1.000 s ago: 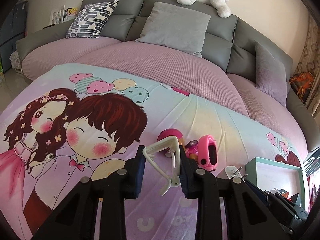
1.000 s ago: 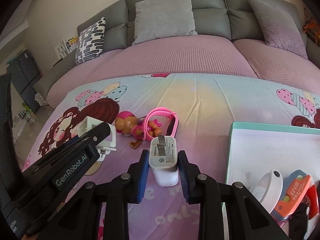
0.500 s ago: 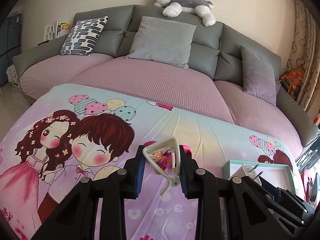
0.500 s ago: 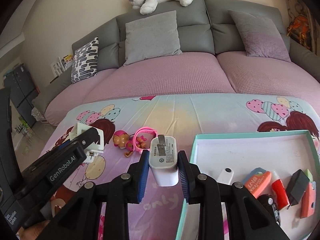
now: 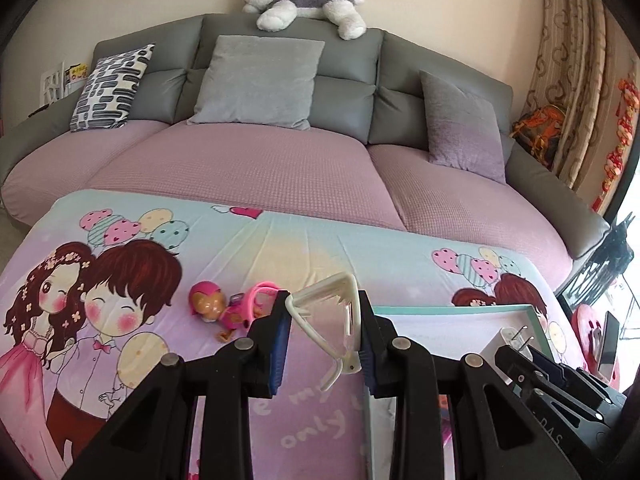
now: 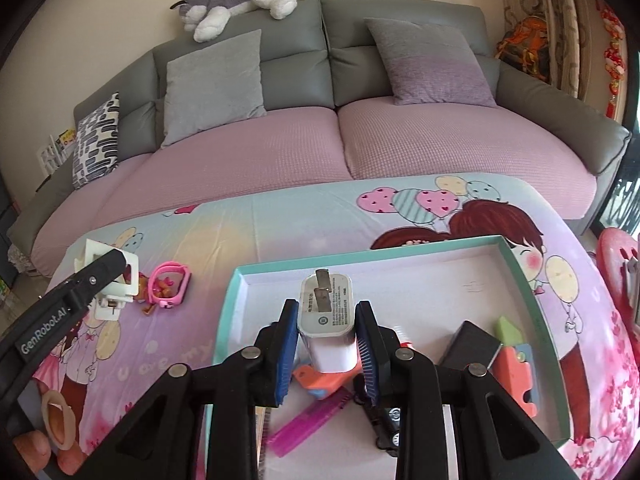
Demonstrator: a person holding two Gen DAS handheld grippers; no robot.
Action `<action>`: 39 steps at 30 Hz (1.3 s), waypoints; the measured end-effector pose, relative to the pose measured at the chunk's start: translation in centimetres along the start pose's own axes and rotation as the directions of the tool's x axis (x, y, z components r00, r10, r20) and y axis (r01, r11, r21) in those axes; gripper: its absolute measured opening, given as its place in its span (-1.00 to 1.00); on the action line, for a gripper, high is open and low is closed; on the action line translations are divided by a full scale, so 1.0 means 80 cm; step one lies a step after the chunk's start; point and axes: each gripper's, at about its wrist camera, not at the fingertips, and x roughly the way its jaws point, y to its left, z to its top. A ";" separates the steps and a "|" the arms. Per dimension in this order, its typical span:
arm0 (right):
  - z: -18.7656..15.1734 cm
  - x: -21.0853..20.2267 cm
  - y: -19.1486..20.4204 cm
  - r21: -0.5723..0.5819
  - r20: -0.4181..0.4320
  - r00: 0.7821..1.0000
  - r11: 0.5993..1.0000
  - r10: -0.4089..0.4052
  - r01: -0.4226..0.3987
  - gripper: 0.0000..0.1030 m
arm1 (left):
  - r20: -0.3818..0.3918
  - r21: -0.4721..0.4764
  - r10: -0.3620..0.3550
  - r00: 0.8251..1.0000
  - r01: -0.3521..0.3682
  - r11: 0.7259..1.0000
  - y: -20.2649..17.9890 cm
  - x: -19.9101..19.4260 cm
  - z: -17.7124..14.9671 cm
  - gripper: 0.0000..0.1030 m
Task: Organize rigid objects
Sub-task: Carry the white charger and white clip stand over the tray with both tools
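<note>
My left gripper (image 5: 324, 334) is shut on a white plastic clip (image 5: 334, 300) and holds it above the cartoon bedsheet, just left of the teal-rimmed tray (image 5: 452, 309). My right gripper (image 6: 326, 346) is shut on a white plug charger (image 6: 326, 312), prongs pointing away, held over the tray (image 6: 360, 259). In the right wrist view the left gripper (image 6: 114, 270) with the clip (image 6: 108, 280) shows at the left. A pink pup figure (image 5: 208, 306) and a pink watch (image 6: 170, 284) lie on the sheet left of the tray.
In the tray lie a black box (image 6: 472, 344), a pink comb (image 6: 308, 420), an orange and blue piece (image 6: 320, 380) and an orange and green piece (image 6: 514, 354). A grey sofa (image 5: 280, 80) with cushions stands behind. A red stool (image 6: 616, 248) stands right.
Both grippers have moved right and up with their loads. The charger has gone from over the sheet to over the tray. The clip has come up beside the tray's left rim.
</note>
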 end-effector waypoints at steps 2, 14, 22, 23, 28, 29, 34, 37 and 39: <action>0.000 0.002 -0.014 0.019 -0.006 1.000 1.000 -0.009 0.009 -0.41 | -0.003 0.044 -0.014 1.000 0.014 0.999 -0.020 0.002 -0.001 -0.38; 0.002 0.003 -0.081 0.128 -0.015 0.996 0.988 -0.083 0.085 -0.41 | -0.088 0.187 -0.059 0.994 0.074 0.980 -0.095 0.032 -0.019 -0.38; 0.001 0.007 -0.099 0.170 -0.021 0.997 0.982 -0.080 0.082 -0.40 | -0.138 0.242 -0.083 0.987 0.115 0.964 -0.129 0.050 -0.034 -0.38; 0.000 0.007 -0.100 0.172 -0.021 0.997 0.982 -0.078 0.080 -0.40 | -0.142 0.242 -0.084 0.986 0.117 0.963 -0.131 0.052 -0.035 -0.38; -0.001 0.008 -0.104 0.166 -0.033 0.994 0.980 -0.105 0.109 -0.41 | -0.146 0.240 -0.077 0.986 0.110 0.965 -0.135 0.060 -0.037 -0.38; -0.001 0.009 -0.105 0.168 -0.034 0.994 0.980 -0.105 0.109 -0.41 | -0.144 0.238 -0.077 0.987 0.110 0.965 -0.136 0.062 -0.036 -0.38; -0.002 0.009 -0.111 0.185 -0.030 0.995 0.977 -0.098 0.102 -0.41 | -0.129 0.247 -0.084 0.988 0.114 0.962 -0.142 0.065 -0.035 -0.38; -0.002 0.012 -0.111 0.189 -0.033 0.995 0.977 -0.094 0.099 -0.40 | -0.136 0.255 -0.088 0.987 0.121 0.959 -0.146 0.069 -0.038 -0.38; -0.003 0.015 -0.109 0.189 -0.034 0.995 0.977 -0.090 0.095 -0.40 | -0.143 0.260 -0.089 0.986 0.124 0.958 -0.148 0.073 -0.041 -0.38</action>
